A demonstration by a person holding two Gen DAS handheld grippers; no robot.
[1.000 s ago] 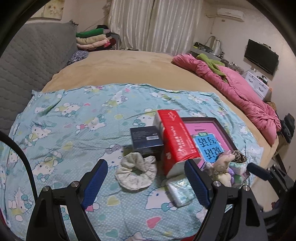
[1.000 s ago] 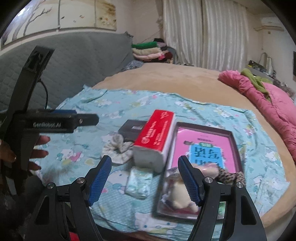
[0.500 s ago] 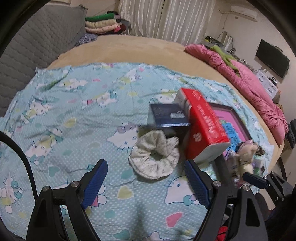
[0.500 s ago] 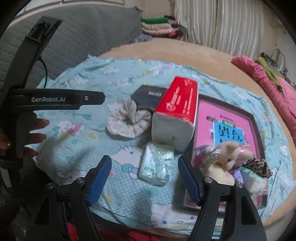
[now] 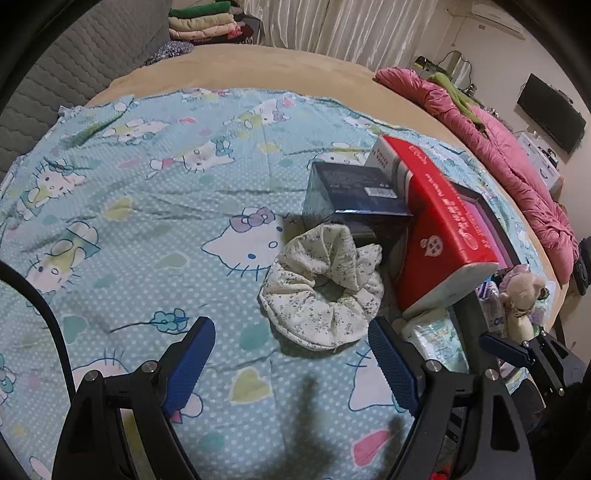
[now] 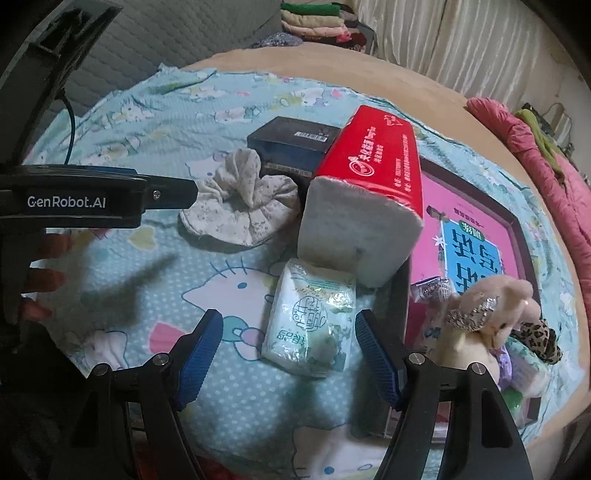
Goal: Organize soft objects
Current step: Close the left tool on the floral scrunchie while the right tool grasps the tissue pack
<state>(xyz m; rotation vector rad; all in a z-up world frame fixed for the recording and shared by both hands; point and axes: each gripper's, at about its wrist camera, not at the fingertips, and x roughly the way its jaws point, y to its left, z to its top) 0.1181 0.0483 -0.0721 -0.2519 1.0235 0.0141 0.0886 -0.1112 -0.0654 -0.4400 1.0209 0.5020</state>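
A cream floral scrunchie (image 5: 325, 288) lies on the Hello Kitty sheet, also in the right wrist view (image 6: 243, 206). My left gripper (image 5: 291, 362) is open and empty, just short of it. A small white tissue pack (image 6: 312, 325) lies between the open jaws of my right gripper (image 6: 290, 354), not gripped. A red tissue brick (image 6: 369, 184) leans on the dark box tray (image 6: 517, 229) with a pink book inside. A plush bunny (image 6: 484, 325) and a leopard scrunchie (image 6: 539, 339) sit in the tray's near end.
A dark navy box (image 5: 354, 192) stands behind the scrunchie. The left gripper's arm (image 6: 92, 199) crosses the right wrist view at the left. A pink quilt (image 5: 509, 155) lies at the bed's right edge. Folded clothes (image 5: 207, 22) are stacked at the back.
Both grippers have moved forward and down toward the sheet. The left one has closed in on the floral scrunchie, the right one on the tissue pack. Both stay open.
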